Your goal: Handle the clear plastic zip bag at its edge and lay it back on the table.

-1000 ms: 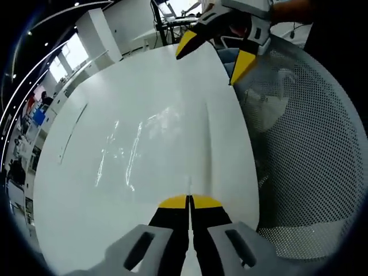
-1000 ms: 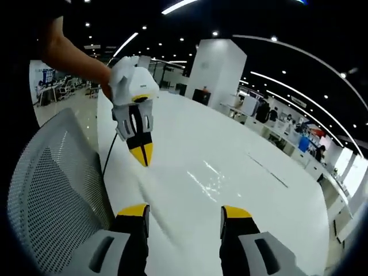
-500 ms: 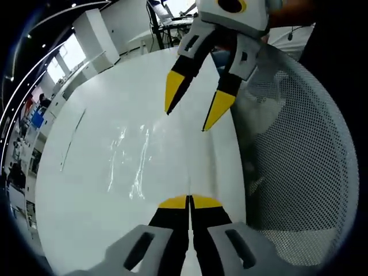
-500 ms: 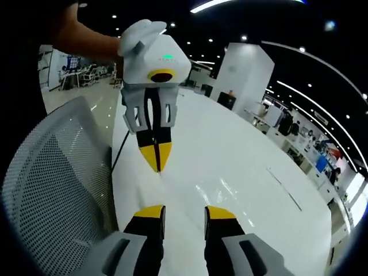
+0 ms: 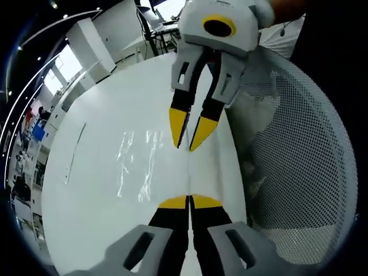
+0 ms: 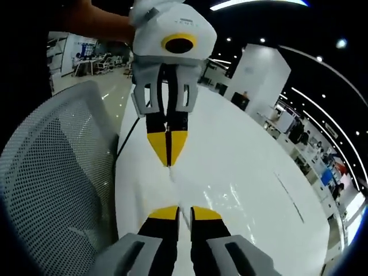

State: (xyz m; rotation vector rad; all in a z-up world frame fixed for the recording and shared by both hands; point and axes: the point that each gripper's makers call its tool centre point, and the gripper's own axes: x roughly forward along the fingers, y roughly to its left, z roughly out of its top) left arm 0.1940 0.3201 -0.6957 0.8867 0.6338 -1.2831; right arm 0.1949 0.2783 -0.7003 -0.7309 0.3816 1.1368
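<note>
Facing – left tool (image 5: 189, 198), right tool (image 6: 179, 210) – one bag (image 5: 135, 167)

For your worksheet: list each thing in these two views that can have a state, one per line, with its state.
left gripper, jaws shut.
right gripper, jaws open by a narrow gap.
clear zip bag, lying flat on the white table; whether either gripper holds its edge cannot be told.

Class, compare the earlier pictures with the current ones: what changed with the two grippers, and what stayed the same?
The right gripper came closer to the left gripper, and its jaws narrowed from wide open to a small gap. The left gripper's jaws stayed shut. The clear plastic zip bag stayed flat on the white table.
</note>
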